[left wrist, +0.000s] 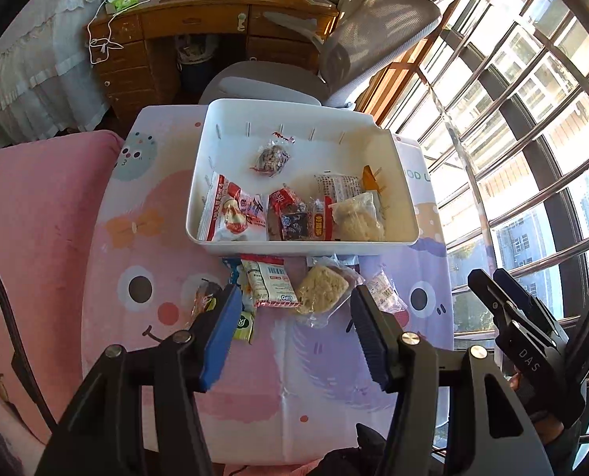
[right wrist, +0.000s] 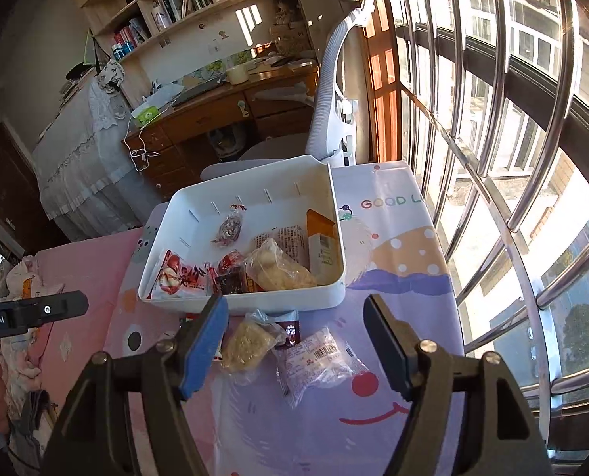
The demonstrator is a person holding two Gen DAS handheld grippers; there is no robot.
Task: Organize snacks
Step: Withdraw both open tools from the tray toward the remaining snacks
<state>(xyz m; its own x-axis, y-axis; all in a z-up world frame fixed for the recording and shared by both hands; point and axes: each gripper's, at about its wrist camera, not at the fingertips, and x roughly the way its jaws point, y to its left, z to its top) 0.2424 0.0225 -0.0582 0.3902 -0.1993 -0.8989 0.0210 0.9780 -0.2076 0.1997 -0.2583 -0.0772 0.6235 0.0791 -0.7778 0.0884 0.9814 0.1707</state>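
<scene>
Both wrist views look down on a white bin [left wrist: 231, 135] at about 12 o'clock on a cartoon-printed tablecloth [left wrist: 144, 206], with several snack packets already inside it and a loose cluster of packets on the cloth just in front of its near wall.

Only the left wrist view shows the far-left packets of that cluster: a white packet with a barcode [left wrist: 268, 282] and a small green packet [left wrist: 243, 325] at about 7 o'clock from it, partly behind the left finger. Only the right wrist view shows a dark brown packet [right wrist: 290, 331] by the bin wall, plus bookshelves [right wrist: 183, 4] at 11 o'clock. A pale noodle cake in clear wrap [left wrist: 321, 289] and a white packet with red print [right wrist: 314, 359] appear in both.

The left gripper [left wrist: 294, 331] points steeply down over the cluster, jaws apart with nothing between them; its blue pads [left wrist: 221, 337] touch no packet. The right gripper [right wrist: 296, 347] tilts down less steeply, jaws wider apart and likewise empty, the packets lying below the gap. In the left view the right gripper sits at 4 o'clock; in the right view the left gripper's body shows at 9 o'clock.
</scene>
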